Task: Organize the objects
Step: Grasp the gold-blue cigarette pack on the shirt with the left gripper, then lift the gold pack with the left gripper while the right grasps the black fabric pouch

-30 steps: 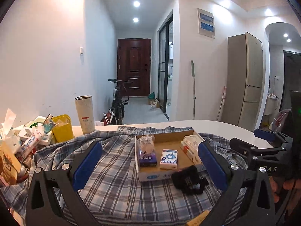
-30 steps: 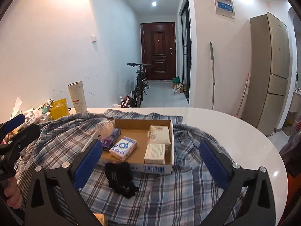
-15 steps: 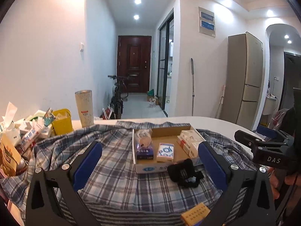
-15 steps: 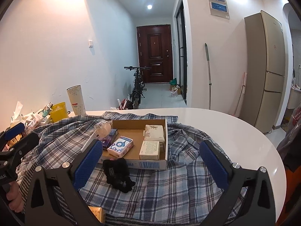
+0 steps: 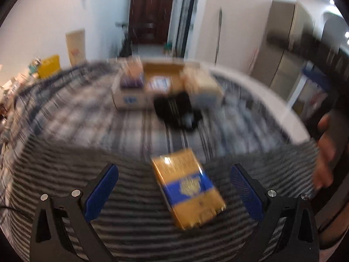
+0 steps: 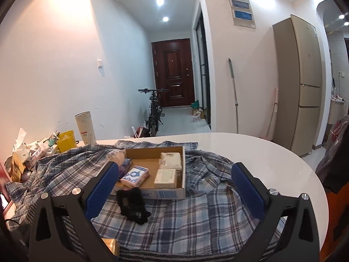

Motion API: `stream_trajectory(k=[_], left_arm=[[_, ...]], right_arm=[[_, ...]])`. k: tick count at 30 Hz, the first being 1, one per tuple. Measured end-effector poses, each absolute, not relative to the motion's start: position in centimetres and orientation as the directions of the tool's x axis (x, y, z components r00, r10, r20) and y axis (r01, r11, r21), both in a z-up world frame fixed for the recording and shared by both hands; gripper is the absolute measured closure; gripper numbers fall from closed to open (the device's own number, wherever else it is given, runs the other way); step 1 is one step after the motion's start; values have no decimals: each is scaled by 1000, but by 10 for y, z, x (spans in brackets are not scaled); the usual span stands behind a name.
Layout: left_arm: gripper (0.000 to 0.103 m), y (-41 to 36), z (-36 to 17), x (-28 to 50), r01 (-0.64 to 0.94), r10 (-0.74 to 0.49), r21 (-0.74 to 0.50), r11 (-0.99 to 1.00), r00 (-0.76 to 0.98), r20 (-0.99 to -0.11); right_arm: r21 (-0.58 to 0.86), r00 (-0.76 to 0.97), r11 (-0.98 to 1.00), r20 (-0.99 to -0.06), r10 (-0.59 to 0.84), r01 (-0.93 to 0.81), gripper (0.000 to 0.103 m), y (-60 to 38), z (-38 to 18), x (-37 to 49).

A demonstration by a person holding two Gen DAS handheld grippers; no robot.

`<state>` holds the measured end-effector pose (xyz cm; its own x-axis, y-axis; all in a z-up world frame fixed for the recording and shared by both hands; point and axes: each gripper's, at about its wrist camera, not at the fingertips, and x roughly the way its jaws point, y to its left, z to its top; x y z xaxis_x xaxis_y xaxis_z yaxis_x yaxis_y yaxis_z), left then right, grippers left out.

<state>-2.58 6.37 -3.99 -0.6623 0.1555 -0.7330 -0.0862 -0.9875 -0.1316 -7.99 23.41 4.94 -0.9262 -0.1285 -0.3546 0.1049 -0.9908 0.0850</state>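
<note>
Hovering: left gripper [image 5: 173, 187] spread wide over the gold-and-blue box [image 5: 188, 187], lower centre of frame, on the plaid cloth [image 5: 87, 118].
Right gripper [image 6: 174, 185]: spread, empty.
Cardboard tray [image 6: 170, 193]: mid-frame.

Right gripper [image 6: 174, 185] jaws wide apart, nothing between them. Plaid shirt [image 6: 196, 218] spread over the white desk [image 6: 272, 152]. Cardboard tray [image 6: 152, 193] on the shirt, toward the desk's far edge; holds a blue-white packet [image 6: 135, 175] and two pale boxes [image 6: 169, 170]. Black fabric item [image 6: 133, 205] on the shirt, touching the tray's near wall. Yellow container [image 6: 65, 140] and a tall tube [image 6: 85, 128] at the desk's far-left edge.
</note>
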Motion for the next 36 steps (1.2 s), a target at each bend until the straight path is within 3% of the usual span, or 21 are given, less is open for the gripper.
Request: stream_trajectory(k=[7, 16, 27, 33, 36], left_arm=[[0, 74, -64, -31, -13, 107, -127, -992, -617, -780], [45, 74, -66, -33, -24, 104, -112, -993, -603, -791], [48, 46, -11, -58, -115, 143, -87, -990, -716, -684], [48, 14, 30, -88, -98, 108, -47, -994, -846, -522], [48, -3, 28, -106, -78, 113, -90, -993, -858, -501]], right_arm=[[97, -905, -992, -409, -117, 84, 0, 250, 31, -86], [107, -887, -990, -445, -126, 88, 0, 254, 16, -87], [82, -848, -979, -488, -205, 189, 0, 229, 19, -99], [75, -839, -972, -495, -228, 221, 0, 207, 29, -119], [67, -818, -970, -526, -232, 232, 0, 194, 22, -136]])
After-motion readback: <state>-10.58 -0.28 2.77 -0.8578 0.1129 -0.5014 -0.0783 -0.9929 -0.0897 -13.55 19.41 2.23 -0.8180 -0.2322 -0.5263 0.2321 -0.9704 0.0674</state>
